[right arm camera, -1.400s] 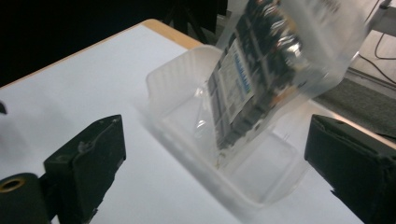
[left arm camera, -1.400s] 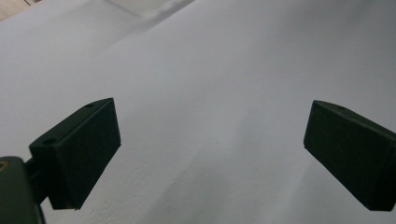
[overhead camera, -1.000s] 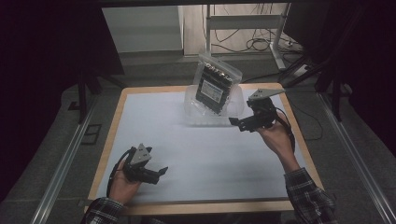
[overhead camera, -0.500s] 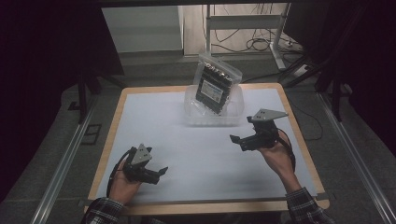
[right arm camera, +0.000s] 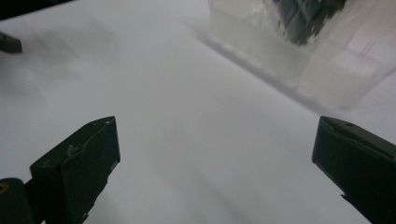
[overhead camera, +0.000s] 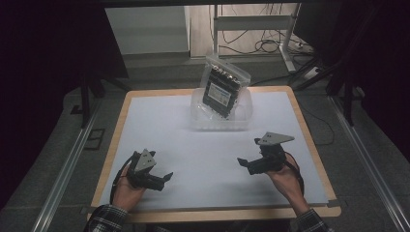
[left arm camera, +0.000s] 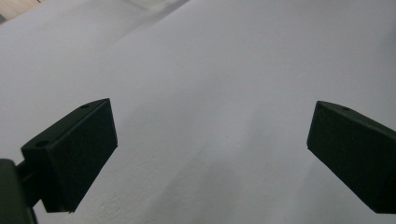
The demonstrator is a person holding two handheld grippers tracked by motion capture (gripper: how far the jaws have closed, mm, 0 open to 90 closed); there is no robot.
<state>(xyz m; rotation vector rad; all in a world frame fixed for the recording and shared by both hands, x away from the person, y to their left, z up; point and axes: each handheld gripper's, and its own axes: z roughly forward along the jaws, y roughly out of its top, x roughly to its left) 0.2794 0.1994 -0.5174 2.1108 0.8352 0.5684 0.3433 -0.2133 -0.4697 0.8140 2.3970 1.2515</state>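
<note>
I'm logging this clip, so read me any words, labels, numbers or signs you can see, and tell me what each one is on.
No text can be read.
Label on the bagged dark item standing in the clear container: pale label with printed lines, too small and blurred to read.
Both grippers, left and right: no markings visible.

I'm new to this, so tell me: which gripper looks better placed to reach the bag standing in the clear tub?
Probably the right gripper. It sits nearer the clear plastic tub and the bag, its jaws stand open, and its own view shows the tub ahead. The left gripper, also open, faces bare white table.
</note>
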